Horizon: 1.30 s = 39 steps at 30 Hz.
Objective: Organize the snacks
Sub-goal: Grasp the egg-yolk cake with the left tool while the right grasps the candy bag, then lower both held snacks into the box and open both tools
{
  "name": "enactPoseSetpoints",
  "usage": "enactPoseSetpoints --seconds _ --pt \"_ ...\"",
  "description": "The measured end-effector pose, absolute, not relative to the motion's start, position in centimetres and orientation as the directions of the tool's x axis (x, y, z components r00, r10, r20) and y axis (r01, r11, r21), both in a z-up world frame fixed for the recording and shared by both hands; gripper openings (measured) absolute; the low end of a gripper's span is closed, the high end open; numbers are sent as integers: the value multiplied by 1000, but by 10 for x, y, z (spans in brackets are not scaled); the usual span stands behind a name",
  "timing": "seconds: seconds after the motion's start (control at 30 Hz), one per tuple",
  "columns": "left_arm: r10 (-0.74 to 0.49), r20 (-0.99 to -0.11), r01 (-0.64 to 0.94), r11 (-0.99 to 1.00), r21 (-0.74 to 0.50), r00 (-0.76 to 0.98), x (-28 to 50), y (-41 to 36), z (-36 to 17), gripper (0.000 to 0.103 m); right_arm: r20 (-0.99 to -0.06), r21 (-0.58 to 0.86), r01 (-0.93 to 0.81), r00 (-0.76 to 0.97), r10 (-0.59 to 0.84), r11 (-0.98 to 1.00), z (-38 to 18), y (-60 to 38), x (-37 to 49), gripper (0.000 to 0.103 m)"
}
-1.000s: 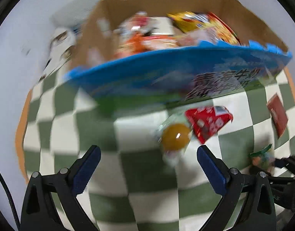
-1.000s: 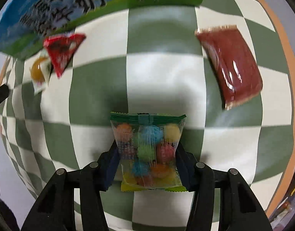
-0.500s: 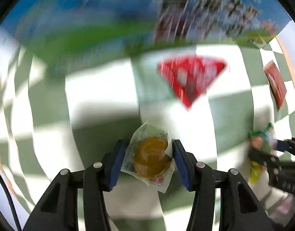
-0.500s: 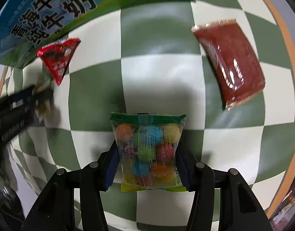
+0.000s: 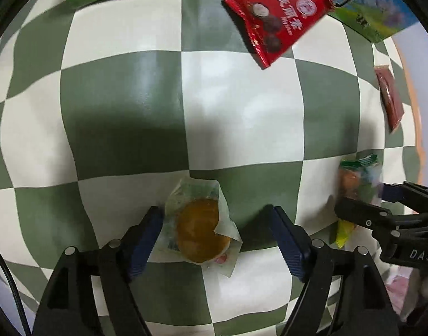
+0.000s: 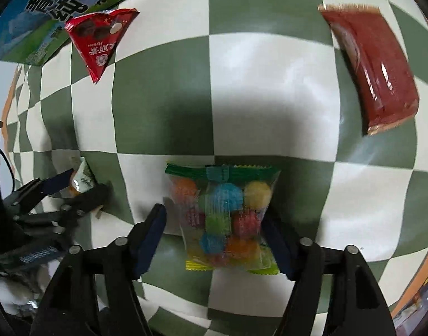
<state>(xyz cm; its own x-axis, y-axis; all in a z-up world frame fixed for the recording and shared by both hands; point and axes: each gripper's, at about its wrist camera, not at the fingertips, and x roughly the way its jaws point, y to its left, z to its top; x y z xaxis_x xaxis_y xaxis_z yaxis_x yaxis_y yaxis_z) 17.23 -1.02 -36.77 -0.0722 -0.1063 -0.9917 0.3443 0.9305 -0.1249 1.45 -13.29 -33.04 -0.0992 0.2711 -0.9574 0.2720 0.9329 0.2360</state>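
- Left gripper (image 5: 214, 233): jaws spread wide around the wrapped pastry (image 5: 201, 228); left pad just beside the wrapper edge, right pad clear of it with a gap. The pastry lies flat on the checked cloth (image 5: 121, 106), across the seam of a green and a white square.
- Right gripper (image 6: 218, 236): jaws parted, one on each side of the candy bag (image 6: 223, 218), pads close to its sides; whether they touch the wrapper I cannot tell. The bag lies flat on the cloth, green sealed edge pointing to 12 o'clock.
- From the left camera, the right gripper and candy bag sit out at 3 o'clock of the pastry, well apart.
- From the right camera, the left gripper shows at 9 o'clock, the pastry wrapper between its tips.
- Red triangular packet (image 5: 275, 22) at 1 o'clock of the pastry, on the cloth, its top edge against the blue-and-green box (image 5: 376, 14).
- Dark red flat packet (image 6: 373, 67) at 1 o'clock of the candy bag, well apart, near the cloth's orange border.
- The box runs along the far edge at 12 o'clock in both views; its top is out of frame.
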Motion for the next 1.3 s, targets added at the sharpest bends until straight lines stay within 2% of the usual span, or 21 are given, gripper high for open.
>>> enactPoseSetpoints --seconds 0.03,0.07,0.1,0.17,0.2,0.23,0.33,0.7,0.77,0.83,0.9,1.0,1.03,1.07,1.2,1.23,1.3 --pt "-76 -996 355 930 -91 -55 167 -16 -366 59 -958 233 268 -101 268 935 -330 -133 13 73" --pt "-44 -998 367 929 -53 -33 160 -24 -363 52 -960 227 261 -102 261 938 -329 -132 11 73" --pt "-38 -999 366 930 -44 -24 154 -30 -361 50 -961 222 256 -105 255 941 -331 -133 18 73" --pt "-40 -999 346 937 -45 -20 150 -29 -360 50 -967 202 250 -101 233 947 -331 -127 15 72" --pt "-46 -999 334 941 -49 -16 148 -28 -359 49 -971 189 245 -95 218 951 -332 -120 21 67" --pt "-56 -998 317 947 -57 -13 147 -26 -359 49 -978 164 233 -91 189 959 -331 -117 20 56" --pt "-85 -996 274 958 -85 -12 148 -11 -350 46 -987 127 220 -66 144 967 -334 -94 16 55" --pt "-200 -979 188 961 -204 -42 172 30 -315 45 -967 246 288 4 256 925 -303 -133 13 55" --pt "-224 -972 190 953 -235 -75 178 30 -321 47 -965 253 283 3 263 925 -298 -135 16 55" --pt "-228 -962 176 951 -253 -152 182 32 -345 58 -965 250 276 -1 261 928 -300 -136 19 55" --pt "-240 -951 163 948 -272 -194 184 33 -364 63 -966 245 277 -13 259 929 -305 -134 23 55" --pt "-218 -960 187 950 -250 -178 183 27 -365 64 -966 242 282 -24 259 928 -313 -139 27 55" --pt "-205 -964 194 952 -236 -171 182 23 -365 62 -966 241 283 -24 258 928 -318 -138 29 55" --pt "-178 -971 209 955 -209 -157 181 19 -363 54 -967 237 282 -25 254 930 -325 -131 33 55" --pt "-139 -984 242 957 -162 -112 174 5 -351 49 -969 229 285 -27 247 931 -336 -112 45 55" --pt "-141 -985 238 958 -162 -104 173 5 -347 45 -969 230 285 -25 247 931 -335 -111 46 55" --pt "-158 -984 229 958 -174 -86 168 5 -335 45 -969 231 285 -21 247 930 -328 -114 48 55"
